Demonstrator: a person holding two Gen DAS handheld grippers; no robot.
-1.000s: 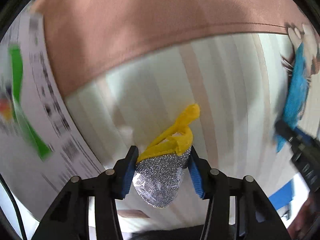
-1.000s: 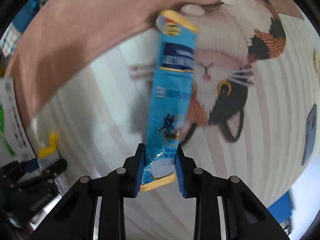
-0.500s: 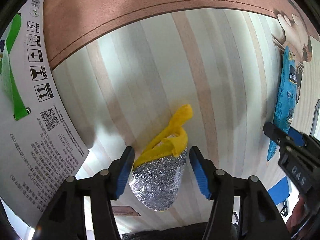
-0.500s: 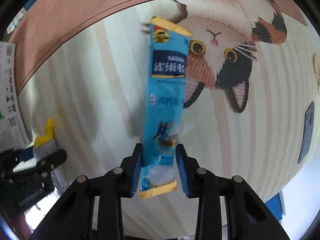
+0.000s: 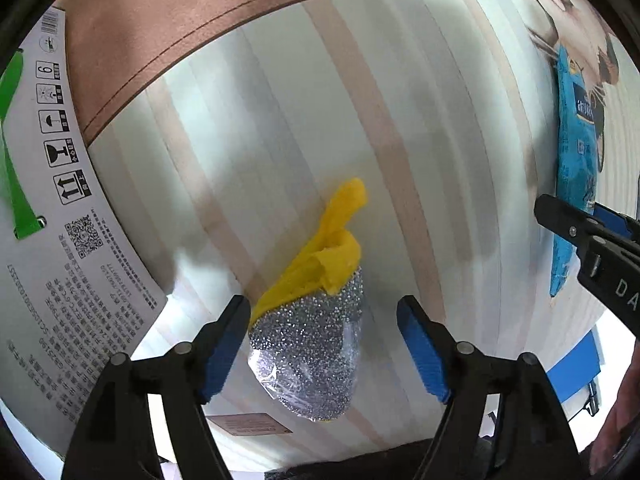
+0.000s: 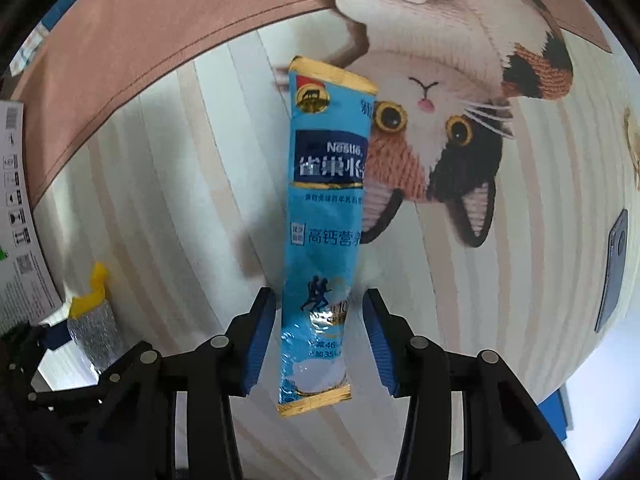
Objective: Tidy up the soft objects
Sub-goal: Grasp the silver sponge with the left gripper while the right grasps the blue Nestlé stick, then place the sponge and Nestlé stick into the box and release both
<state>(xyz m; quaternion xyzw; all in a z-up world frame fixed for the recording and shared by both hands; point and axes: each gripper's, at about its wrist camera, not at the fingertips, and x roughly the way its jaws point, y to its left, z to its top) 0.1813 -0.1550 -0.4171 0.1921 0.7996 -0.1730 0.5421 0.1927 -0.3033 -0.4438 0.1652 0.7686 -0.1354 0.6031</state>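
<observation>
A silver glitter pouch with a yellow top (image 5: 310, 332) lies on the striped mat (image 5: 280, 120) between the jaws of my left gripper (image 5: 322, 312), which is open and apart from it. It also shows in the right wrist view (image 6: 94, 320). A long blue Nestle sachet (image 6: 326, 216) lies on the mat between the jaws of my right gripper (image 6: 320, 304), which is open with a gap on each side. The sachet's far end overlaps the printed cat (image 6: 460, 120). The sachet also shows in the left wrist view (image 5: 574, 168).
A white cardboard box with printed symbols and green stripes (image 5: 48, 240) stands at the left. The mat's brown border (image 5: 200, 8) runs along the far side. A grey phone-like object (image 6: 614, 272) lies at the right. A blue object (image 5: 572, 368) lies past the mat's edge.
Both grippers have opened and let go: the left released the glitter pouch, the right released the blue sachet. Both objects now rest on the mat.
</observation>
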